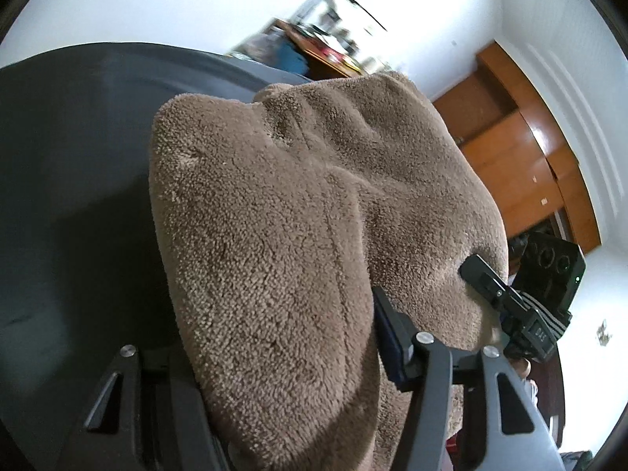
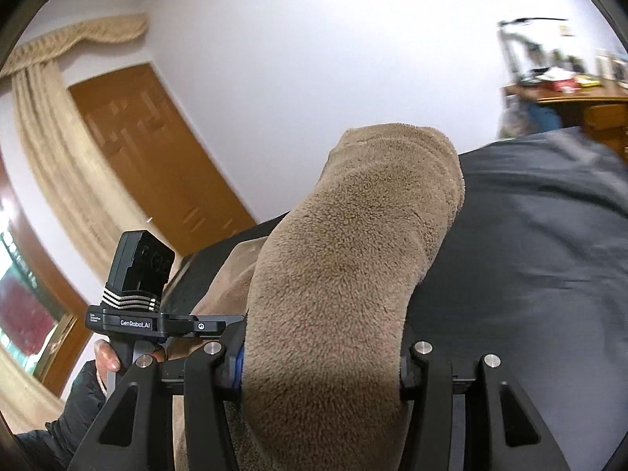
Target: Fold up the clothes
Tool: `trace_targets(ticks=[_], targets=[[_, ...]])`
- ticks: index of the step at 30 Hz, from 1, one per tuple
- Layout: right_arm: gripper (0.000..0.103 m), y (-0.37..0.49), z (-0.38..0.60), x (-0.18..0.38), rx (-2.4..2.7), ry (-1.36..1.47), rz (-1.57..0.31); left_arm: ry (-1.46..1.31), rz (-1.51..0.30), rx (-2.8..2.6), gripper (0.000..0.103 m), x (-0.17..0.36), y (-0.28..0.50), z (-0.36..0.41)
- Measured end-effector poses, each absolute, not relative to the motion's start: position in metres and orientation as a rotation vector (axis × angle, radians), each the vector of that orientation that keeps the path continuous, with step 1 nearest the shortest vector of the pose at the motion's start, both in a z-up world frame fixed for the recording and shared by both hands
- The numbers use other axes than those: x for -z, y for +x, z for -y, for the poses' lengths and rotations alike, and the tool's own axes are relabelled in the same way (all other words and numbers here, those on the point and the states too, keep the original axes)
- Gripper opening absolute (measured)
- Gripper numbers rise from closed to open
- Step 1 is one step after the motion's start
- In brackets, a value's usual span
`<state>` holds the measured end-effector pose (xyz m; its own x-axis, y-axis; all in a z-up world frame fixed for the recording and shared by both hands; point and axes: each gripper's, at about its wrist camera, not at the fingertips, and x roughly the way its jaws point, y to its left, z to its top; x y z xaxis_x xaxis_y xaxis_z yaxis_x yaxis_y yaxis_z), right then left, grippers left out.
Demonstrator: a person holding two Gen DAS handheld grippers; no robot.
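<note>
- Brown fleece garment (image 1: pixel 298 212) fills both wrist views, bunched thick between our tongs and draped over a dark grey surface (image 1: pixel 70 157) that runs off toward ten o'clock.
- Left gripper (image 1: pixel 282 357) pinches a fat roll of the fleece; its fingers stand wide only because the cloth packs the gap.
- Right gripper (image 2: pixel 322 365) clamps a second thick fold, which rises toward twelve o'clock and flops over.
- From the left view, the right tool's fingertip (image 1: pixel 484 274) presses into the fleece at four o'clock; from the right view, the left tool sits at eight o'clock, a hand (image 2: pixel 108 361) on its handle.
- Both grips sit near each other on one edge, so we judge a fold is being carried.
- Done well, we keep both pinches level, hold the edge taut between them, and lay it square on the cloth below without dragging.
- Wooden wardrobe (image 1: pixel 518 149) stands at two o'clock.
</note>
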<state>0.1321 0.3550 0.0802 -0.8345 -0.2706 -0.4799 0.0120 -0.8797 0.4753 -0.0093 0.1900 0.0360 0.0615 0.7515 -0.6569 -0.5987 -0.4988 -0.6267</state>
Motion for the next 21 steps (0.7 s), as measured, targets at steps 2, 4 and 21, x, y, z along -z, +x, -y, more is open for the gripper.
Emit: trace_targets(ticks=[2,4,21], targets=[[0.053,0.151,-0.382,-0.081,2.834,0.822,0.73,-1.295,0.156,-1.615,0.063,-0.035,-0.002,-0.227],[0.053,0.171,-0.409,-0.083,2.883,0.812,0.761,-1.295,0.137,-1.579,0.063,-0.033,0.006,-0.266],[0.058,0.228,-0.567,-0.033,2.956,0.867,1.059,-1.367,0.053,-1.545,0.077,0.006,0.015,-0.405]])
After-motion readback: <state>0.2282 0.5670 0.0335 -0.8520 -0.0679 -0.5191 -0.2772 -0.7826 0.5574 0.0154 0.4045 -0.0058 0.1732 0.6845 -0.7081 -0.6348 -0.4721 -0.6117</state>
